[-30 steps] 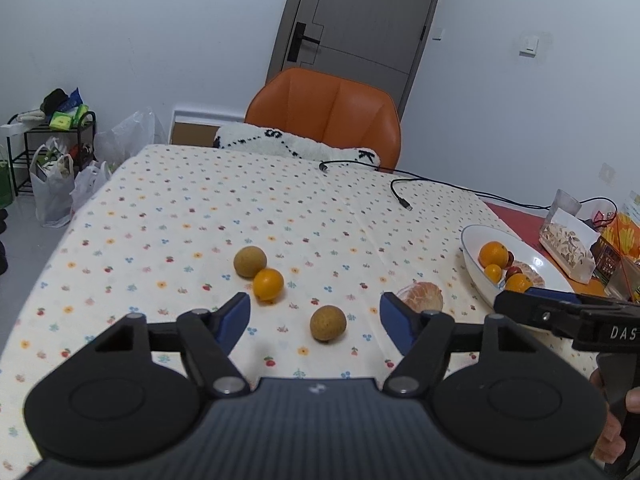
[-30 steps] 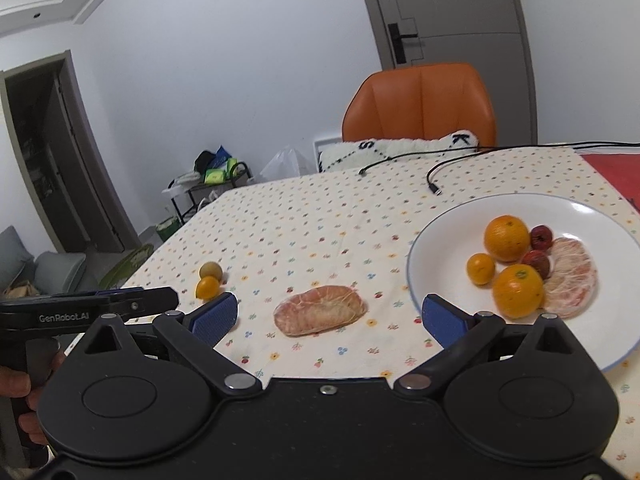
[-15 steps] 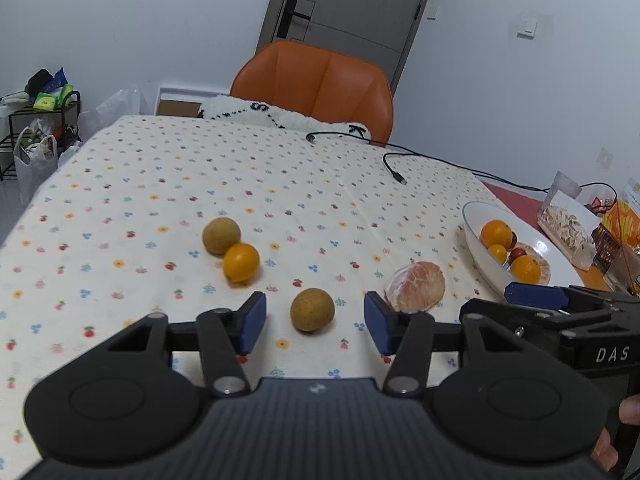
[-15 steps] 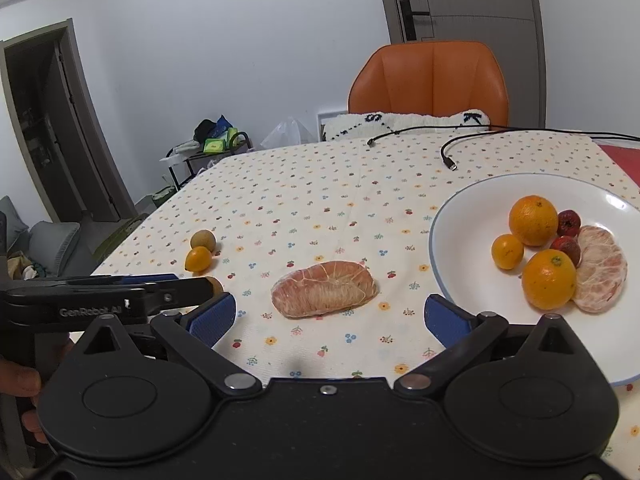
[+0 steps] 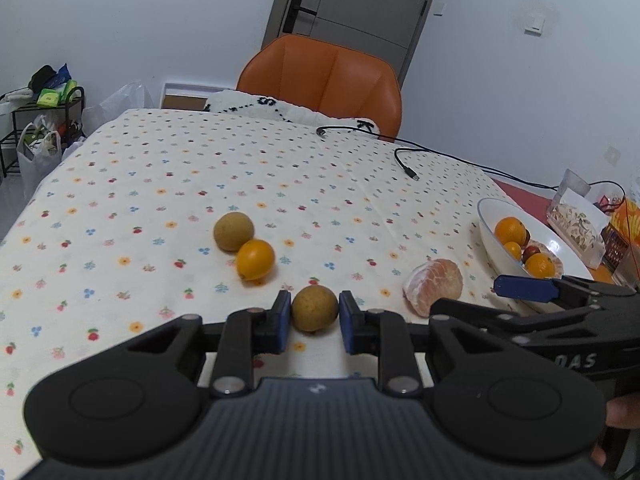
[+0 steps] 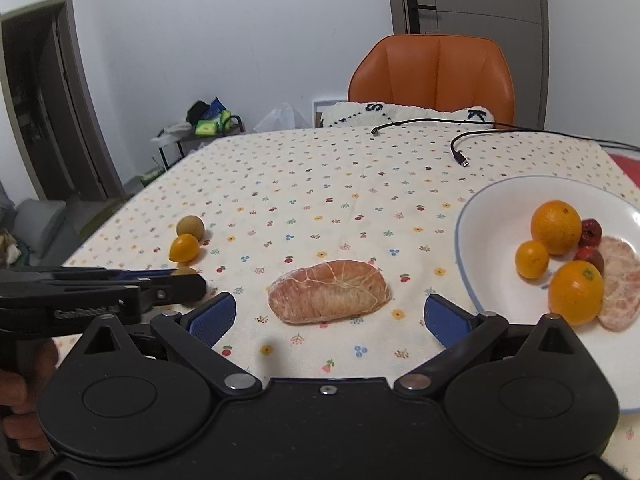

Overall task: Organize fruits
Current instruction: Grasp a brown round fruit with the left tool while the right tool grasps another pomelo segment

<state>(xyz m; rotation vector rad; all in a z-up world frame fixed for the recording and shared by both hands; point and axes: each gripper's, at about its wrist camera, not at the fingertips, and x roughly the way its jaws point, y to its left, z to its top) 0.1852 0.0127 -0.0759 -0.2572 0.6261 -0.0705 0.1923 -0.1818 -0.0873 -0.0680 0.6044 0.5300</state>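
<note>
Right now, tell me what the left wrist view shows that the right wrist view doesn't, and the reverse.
Left wrist only: the left gripper shut on a brown fruit, its jaws having just closed around it, and snack bags beyond the plate.

Right wrist only: the open right gripper framing the peeled citrus without touching it, and a dark doorway.

Both: the peeled citrus, the plate of fruit, a second brown fruit touching a small orange, the cable and the chair.

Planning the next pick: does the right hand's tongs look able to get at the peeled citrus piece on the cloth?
Probably yes. The right tongs stand open with the peeled citrus piece just ahead between their tips, nothing lying between them.
</note>
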